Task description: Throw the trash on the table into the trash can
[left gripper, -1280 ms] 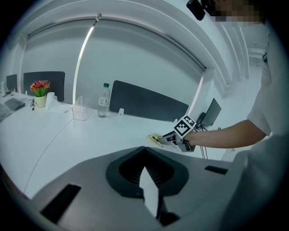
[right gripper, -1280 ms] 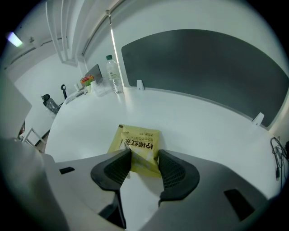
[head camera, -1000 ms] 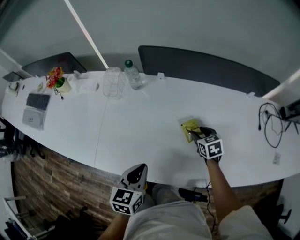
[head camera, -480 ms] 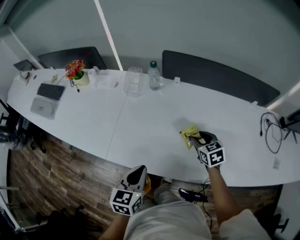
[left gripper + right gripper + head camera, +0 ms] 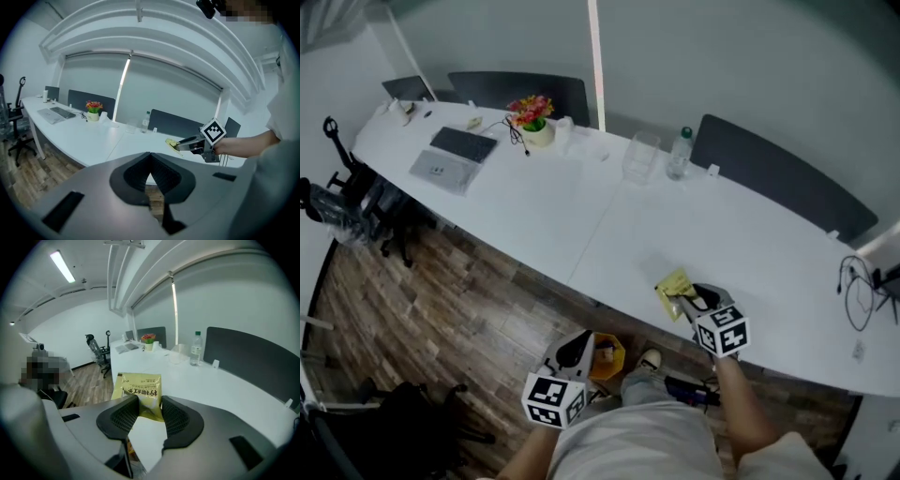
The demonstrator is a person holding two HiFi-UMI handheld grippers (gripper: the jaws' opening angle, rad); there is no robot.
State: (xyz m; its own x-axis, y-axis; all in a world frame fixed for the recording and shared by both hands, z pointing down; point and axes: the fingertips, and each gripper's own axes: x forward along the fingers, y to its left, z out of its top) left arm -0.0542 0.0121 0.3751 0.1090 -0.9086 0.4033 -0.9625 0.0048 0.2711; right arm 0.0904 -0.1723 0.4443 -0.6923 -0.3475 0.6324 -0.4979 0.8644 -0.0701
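One yellow packet (image 5: pixel 139 391) is pinched in the jaws of the right gripper (image 5: pixel 150 403), which have just been closing on it. The jaws hold its near short end. Its long side points straight away from the gripper, and its printed face is up. In the head view the packet hangs in the air over the near edge of the white tabletop (image 5: pixel 534 206), with its free end pointing to the far left.

The left gripper (image 5: pixel 150 157) holds nothing, and its jaws are pressed together. It is over the wooden floor (image 5: pixel 441 309), off the near edge of the tabletop. On the floor just beside it sits a small orange bin (image 5: pixel 606 357); what is in it cannot be made out.

Along the far edge of the tabletop stands a clear cup (image 5: pixel 639 159) that looks empty. A water bottle (image 5: pixel 679 153) with a green cap is just beside it, and a pot of flowers (image 5: pixel 532 120) is farther left.
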